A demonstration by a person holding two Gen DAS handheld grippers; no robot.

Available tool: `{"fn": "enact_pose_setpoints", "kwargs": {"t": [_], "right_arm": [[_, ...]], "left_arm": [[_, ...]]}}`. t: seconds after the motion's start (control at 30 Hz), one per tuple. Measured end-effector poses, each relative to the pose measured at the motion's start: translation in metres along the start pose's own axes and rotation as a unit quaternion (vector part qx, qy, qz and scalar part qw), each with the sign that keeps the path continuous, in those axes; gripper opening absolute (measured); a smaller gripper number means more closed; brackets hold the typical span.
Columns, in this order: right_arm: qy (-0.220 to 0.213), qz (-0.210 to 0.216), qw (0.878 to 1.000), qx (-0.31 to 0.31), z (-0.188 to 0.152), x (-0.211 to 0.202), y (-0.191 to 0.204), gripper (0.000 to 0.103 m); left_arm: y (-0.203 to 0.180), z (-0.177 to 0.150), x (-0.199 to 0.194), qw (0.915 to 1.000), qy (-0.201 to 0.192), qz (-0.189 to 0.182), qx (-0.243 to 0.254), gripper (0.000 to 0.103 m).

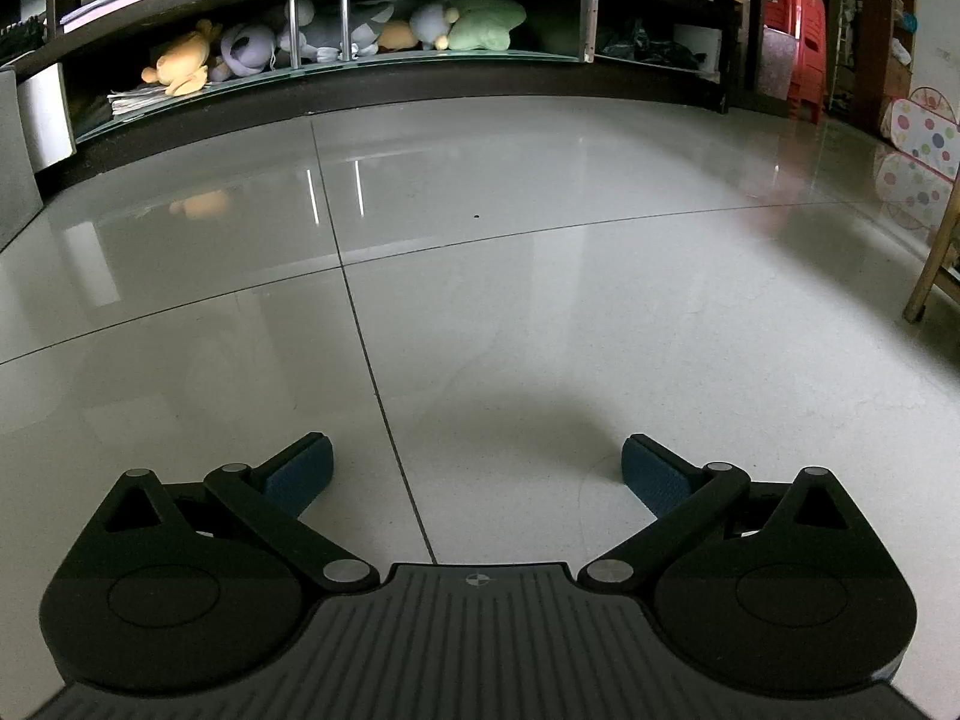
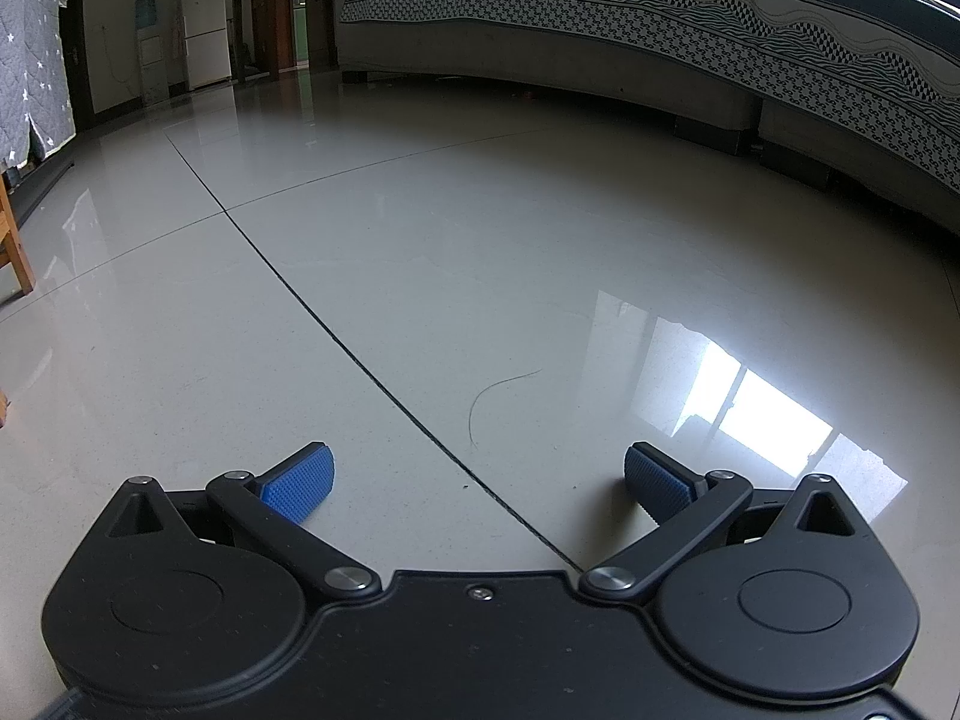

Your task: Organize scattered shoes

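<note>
No shoes show in either view, so where they are cannot be told; both cameras see only bare shiny floor ahead. The left gripper (image 1: 477,468) sits low over the floor (image 1: 540,312) with its jaws spread wide and nothing between them; a dark tile line runs under it and away. The floor ahead is wide and open up to a long dark shelf (image 1: 336,90) along the far edge; soft toys (image 1: 372,27) lie in a row on it; red stools (image 1: 795,48) stand at the far right corner; a wooden leg (image 1: 927,276) comes down at the right edge. The right gripper (image 2: 478,477) is also low, jaws wide, holding nothing; a thin hair (image 2: 495,396) lies on the tile just ahead. A sofa (image 2: 690,42) lines the far right edge; a white fridge (image 2: 205,24) stands in the far left corner.
</note>
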State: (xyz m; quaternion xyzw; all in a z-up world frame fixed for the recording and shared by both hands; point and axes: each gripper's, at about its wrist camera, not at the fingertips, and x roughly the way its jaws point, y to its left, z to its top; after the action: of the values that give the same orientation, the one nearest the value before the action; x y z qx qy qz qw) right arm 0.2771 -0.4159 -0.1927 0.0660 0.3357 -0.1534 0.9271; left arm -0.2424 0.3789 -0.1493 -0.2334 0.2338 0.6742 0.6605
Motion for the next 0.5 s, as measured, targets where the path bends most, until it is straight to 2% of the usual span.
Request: {"fn": "enact_pose_setpoints", "kwargs": {"t": [0.5], "right_arm": [[0.000, 0.000, 1.000, 0.000, -0.0001, 0.0000, 0.0000, 0.103]], "left_arm": [[0.0005, 0.0006, 0.0011, 1.0000, 0.000, -0.001, 0.001, 0.103]]}}
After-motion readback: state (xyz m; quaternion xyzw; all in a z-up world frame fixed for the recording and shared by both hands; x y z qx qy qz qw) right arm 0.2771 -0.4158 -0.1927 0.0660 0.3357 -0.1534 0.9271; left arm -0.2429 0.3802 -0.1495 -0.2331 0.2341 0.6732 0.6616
